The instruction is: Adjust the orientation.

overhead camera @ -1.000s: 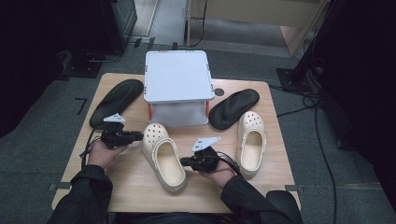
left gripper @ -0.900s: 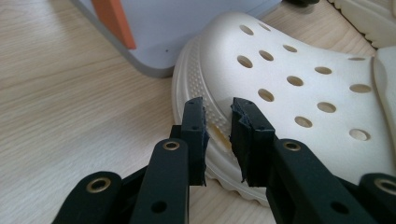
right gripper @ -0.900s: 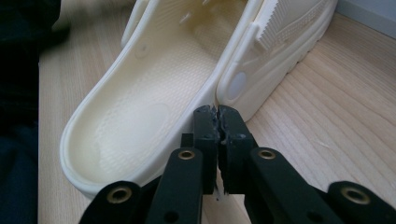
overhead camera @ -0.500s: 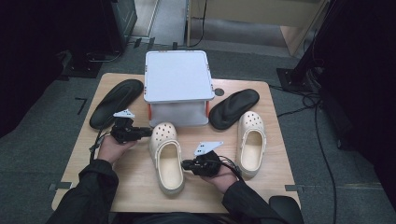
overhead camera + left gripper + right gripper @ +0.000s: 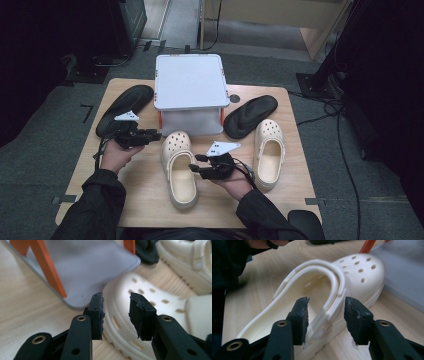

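Grey carpet is seen around a light wooden table (image 5: pixel 145 195), and dark equipment and cables are seen at the far edges of the room. On the table, four pieces of footwear are counted: two cream clogs and two black insoles. One grey lidded box (image 5: pixel 189 95) with orange legs is set at the far middle of the table. The left insole (image 5: pixel 125 107) is laid to the left of the box, and the right insole (image 5: pixel 250 115) to its right. The right clog (image 5: pixel 267 152) is placed just near of the right insole. The middle clog (image 5: pixel 179 167) is placed near the box, with its toe almost at the box's front.

Two grippers are held, one in each hand. The left gripper (image 5: pixel 152 135) is held just left of the middle clog's toe; its jaws have just been opening and are seen partly apart in the left gripper view, with the perforated toe (image 5: pixel 140 290) seen beyond the gap and nothing pressed between the pads. The right gripper (image 5: pixel 195 165) is held at the right side of the same clog; its jaws have just been opening and are set wide apart. In the right gripper view the clog's rim and heel strap (image 5: pixel 334 290) are seen between the pads, but are not clamped.
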`<control>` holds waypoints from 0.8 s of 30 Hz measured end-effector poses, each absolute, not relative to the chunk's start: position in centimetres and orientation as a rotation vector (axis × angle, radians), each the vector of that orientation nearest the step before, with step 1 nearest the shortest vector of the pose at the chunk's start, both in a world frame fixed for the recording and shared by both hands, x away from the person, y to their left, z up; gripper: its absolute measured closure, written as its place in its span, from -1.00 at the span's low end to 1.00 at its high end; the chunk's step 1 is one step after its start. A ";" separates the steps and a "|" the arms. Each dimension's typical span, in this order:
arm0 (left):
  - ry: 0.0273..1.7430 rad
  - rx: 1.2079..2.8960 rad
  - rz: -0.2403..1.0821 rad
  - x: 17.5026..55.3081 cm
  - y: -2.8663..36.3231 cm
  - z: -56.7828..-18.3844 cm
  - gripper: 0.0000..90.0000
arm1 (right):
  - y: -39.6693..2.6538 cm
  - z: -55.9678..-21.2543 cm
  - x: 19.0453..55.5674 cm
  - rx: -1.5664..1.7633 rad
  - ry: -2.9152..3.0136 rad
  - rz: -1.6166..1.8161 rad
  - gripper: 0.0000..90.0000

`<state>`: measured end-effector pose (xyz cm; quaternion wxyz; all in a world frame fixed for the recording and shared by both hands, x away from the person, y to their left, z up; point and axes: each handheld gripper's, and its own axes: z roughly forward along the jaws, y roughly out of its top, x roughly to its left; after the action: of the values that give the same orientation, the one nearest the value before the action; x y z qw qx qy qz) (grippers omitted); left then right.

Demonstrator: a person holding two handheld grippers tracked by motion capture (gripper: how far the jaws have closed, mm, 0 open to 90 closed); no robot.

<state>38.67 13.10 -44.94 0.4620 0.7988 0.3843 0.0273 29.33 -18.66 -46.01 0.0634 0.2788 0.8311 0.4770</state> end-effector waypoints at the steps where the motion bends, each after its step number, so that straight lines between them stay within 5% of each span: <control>1: 0.940 1.967 0.083 38.6 13.0 -44.6 0.39 | -18.6 -45.9 29.6 0.851 2.501 1.438 0.21; 12: 0.895 1.893 0.101 38.3 13.2 -41.4 0.37 | -16.0 -47.1 31.9 0.938 2.510 1.344 0.09; 24: 0.855 1.907 0.166 39.5 13.3 -37.7 0.41 | -16.7 -46.2 32.0 1.002 2.408 1.242 0.67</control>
<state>39.55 13.27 -37.67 0.4992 0.7882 0.3532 0.0686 31.99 -16.75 -46.23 0.1260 0.3440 0.8269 0.4265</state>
